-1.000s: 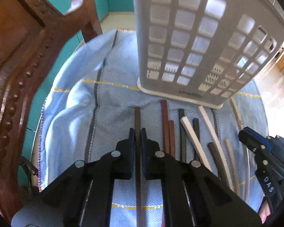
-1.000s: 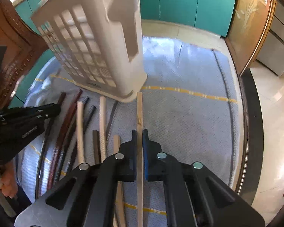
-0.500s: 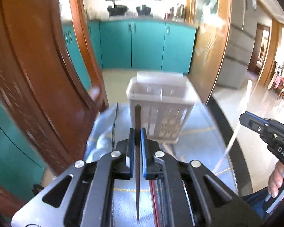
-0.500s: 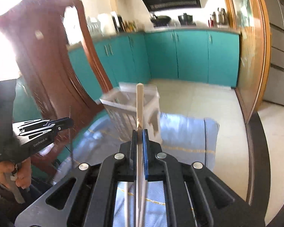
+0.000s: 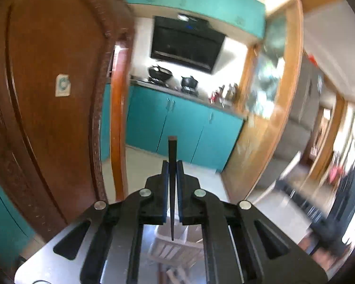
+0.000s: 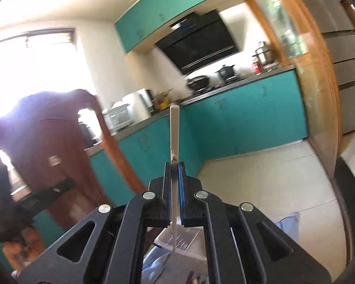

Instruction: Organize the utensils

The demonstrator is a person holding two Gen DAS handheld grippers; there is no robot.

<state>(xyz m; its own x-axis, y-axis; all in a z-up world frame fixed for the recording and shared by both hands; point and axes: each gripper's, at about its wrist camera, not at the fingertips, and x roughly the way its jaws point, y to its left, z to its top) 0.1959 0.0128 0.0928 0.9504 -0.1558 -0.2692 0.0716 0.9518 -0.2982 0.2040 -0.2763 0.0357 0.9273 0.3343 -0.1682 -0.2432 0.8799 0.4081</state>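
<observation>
Above the white basket (image 5: 175,243): left hand-held gripper (image 5: 172,165) clamped on dark chopstick (image 5: 172,184), right hand-held gripper (image 6: 174,168) clamped on pale chopstick (image 6: 174,142). Both lifted from table since a second ago, now upright. Ready for lowering into basket.

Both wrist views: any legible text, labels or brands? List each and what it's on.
None can be read.
Sticker on the wooden chair back: a round mark, no legible words.
Range hood: small blue display, blurred.
Red-labelled bottle on the counter: too small.
Left gripper: blurred.
</observation>
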